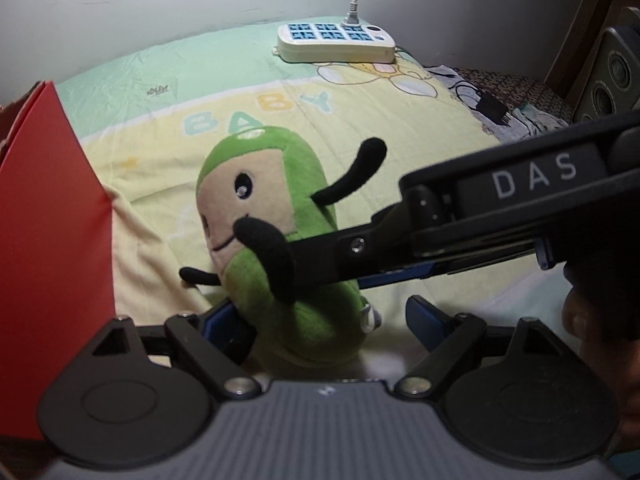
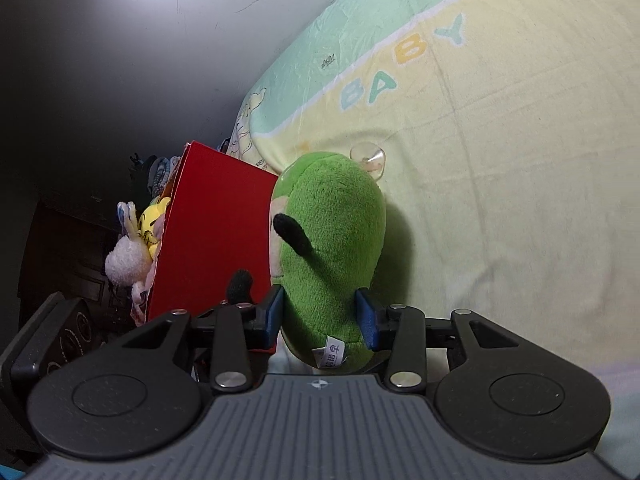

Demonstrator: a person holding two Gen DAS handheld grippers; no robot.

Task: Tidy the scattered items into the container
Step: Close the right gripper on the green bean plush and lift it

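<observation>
A green plush toy (image 1: 288,240) with a beige face and black limbs lies on the yellow-green baby blanket (image 1: 400,128). My right gripper (image 2: 322,314) is shut on the green plush toy (image 2: 332,248), its blue pads pressed on both sides of the body. From the left wrist view the right gripper (image 1: 340,264) reaches in from the right across the toy. My left gripper (image 1: 316,320) is open around the toy's lower end, its pads apart from the plush. The red box (image 2: 212,232) stands just left of the toy and holds several soft toys (image 2: 132,248).
A white power strip (image 1: 336,42) with its cable lies at the far edge of the blanket. A black charger (image 1: 490,106) and dark clothes lie at the right. The red box wall (image 1: 52,240) stands close at the left. A clear suction cup (image 2: 370,158) sits behind the toy.
</observation>
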